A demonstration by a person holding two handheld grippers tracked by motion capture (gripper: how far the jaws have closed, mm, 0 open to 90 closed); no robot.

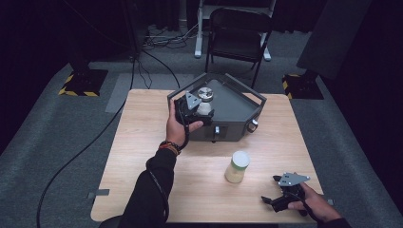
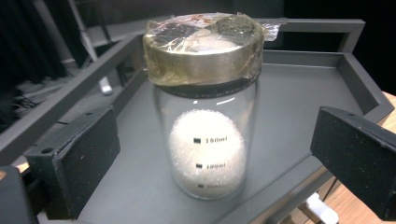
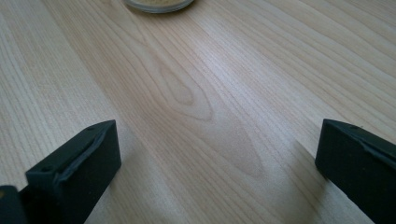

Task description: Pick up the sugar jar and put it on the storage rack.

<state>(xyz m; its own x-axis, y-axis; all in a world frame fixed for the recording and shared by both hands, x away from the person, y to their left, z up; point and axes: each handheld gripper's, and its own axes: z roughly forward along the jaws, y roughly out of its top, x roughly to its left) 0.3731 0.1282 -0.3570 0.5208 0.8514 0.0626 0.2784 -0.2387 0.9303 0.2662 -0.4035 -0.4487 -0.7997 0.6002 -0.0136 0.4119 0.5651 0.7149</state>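
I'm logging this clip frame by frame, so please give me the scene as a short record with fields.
work surface: wooden table
grey tray: at the table's far edge
glass jar: upright in the tray, metal lid on, white grains inside
left gripper: jaws open either side of the jar, not touching it
second jar: pale lid, yellowish contents, on the table
right gripper: open, low over bare table

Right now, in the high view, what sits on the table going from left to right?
Left tongs at the glass jar in the grey tray → yellowish bottle → right tongs.
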